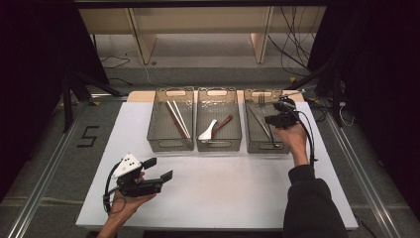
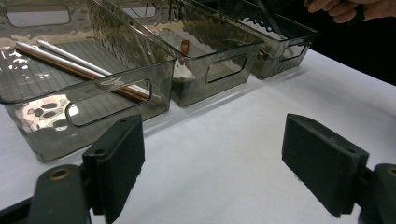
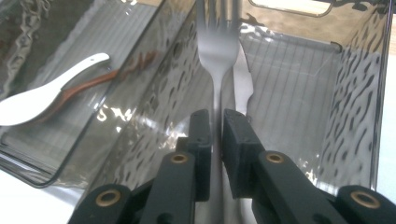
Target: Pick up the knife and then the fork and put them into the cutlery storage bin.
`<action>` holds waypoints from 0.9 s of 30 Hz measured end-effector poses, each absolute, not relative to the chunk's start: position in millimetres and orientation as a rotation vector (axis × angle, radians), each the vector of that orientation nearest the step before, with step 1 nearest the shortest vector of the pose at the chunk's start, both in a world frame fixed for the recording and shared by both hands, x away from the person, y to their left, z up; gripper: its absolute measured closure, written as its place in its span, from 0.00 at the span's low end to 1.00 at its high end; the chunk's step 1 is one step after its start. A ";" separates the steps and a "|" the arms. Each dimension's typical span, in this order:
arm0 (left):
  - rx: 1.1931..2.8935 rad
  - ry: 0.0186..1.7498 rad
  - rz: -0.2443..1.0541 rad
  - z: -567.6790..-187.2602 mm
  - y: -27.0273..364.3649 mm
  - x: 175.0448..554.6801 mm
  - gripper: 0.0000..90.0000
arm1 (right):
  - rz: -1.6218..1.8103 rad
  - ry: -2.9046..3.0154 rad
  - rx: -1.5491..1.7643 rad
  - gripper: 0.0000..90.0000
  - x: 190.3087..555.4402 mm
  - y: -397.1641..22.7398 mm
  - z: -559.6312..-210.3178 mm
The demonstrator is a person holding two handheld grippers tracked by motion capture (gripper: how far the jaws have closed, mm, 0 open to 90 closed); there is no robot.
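Right tool: your right tool (image 3: 215,122) pinches the handle of a fork (image 3: 215,46), jaws nearly together with the thin metal stem between the pads; in the high view it (image 1: 277,110) hangs over the right-hand bin (image 1: 251,141).
Fork: it is held above the inside of that bin, tines pointing away from the tool; in the right tool's view a knife (image 3: 243,81) lies on the ribbed bin floor just behind and beside the tines.
Left tool: your left tool (image 1: 159,168) has its jaws spread wide with nothing between them; it rests low over the white surface (image 1: 223,193) near its front left, well apart from the bins.
Left bin: the left bin (image 1: 157,136) holds chopsticks (image 1: 177,119), pale and brown ones lying side by side.
Middle bin: the middle bin (image 1: 235,139) holds a white spoon (image 1: 208,131) and a brown spoon (image 1: 224,124), lying side by side and touching near their bowls.
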State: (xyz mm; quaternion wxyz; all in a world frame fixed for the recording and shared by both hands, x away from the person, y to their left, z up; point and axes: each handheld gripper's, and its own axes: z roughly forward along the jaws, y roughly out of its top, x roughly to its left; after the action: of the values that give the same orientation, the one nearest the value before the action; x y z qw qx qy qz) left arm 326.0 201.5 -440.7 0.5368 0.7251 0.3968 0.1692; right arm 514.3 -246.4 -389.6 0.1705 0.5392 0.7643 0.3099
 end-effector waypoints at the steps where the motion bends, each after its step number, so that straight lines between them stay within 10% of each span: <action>1: 1.726 0.945 0.402 -440.8 201.5 326.1 0.23 | 0.884 2.171 1.535 0.91 514.1 -246.1 -388.7; 27: 1.740 0.939 0.401 -441.0 201.3 326.3 0.23 | 1.032 2.159 1.537 0.55 491.6 -252.8 -378.9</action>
State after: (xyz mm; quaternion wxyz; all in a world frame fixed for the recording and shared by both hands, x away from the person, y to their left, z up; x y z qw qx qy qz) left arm 326.3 201.3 -441.0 0.5329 0.7297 0.3940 0.1683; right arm 491.6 -252.8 -378.9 0.1480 0.5345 0.7507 0.3588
